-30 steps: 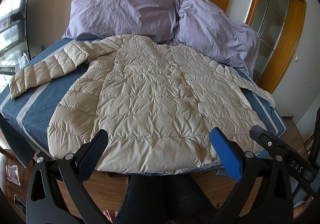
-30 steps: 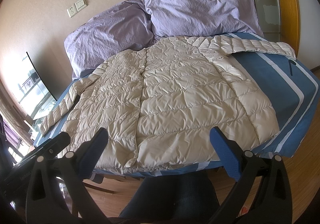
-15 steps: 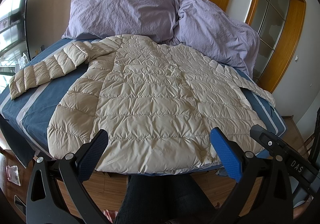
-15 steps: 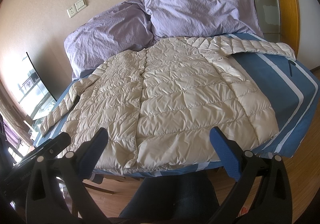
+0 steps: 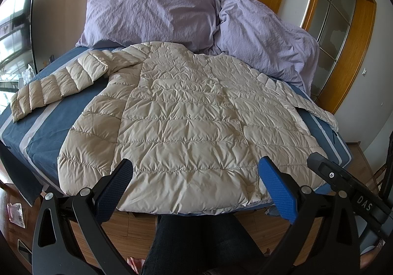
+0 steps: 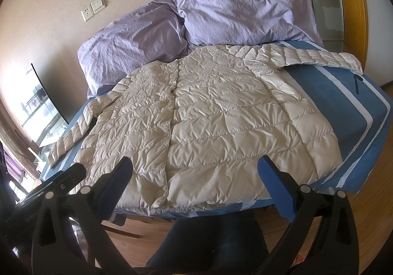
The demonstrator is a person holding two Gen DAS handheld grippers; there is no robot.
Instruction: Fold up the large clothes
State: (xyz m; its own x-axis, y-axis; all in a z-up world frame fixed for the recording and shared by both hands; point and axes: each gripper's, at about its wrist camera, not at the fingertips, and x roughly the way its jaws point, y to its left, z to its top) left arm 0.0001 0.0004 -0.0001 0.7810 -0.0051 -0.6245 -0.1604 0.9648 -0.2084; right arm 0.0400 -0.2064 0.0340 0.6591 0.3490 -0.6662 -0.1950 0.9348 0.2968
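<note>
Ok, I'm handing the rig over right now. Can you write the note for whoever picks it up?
Left tool: open, empty, held off the near edge of the bed.
Right tool: open, empty, same standoff.
Puffer jacket: flat on the bed, front up, hem toward you, collar by the two purple pillows.
Left sleeve and right sleeve are both spread outward.
Done: jacket laid out. No fold made yet.
Left: fold the sleeves in, then fold the body. Probably start with a sleeve.
</note>
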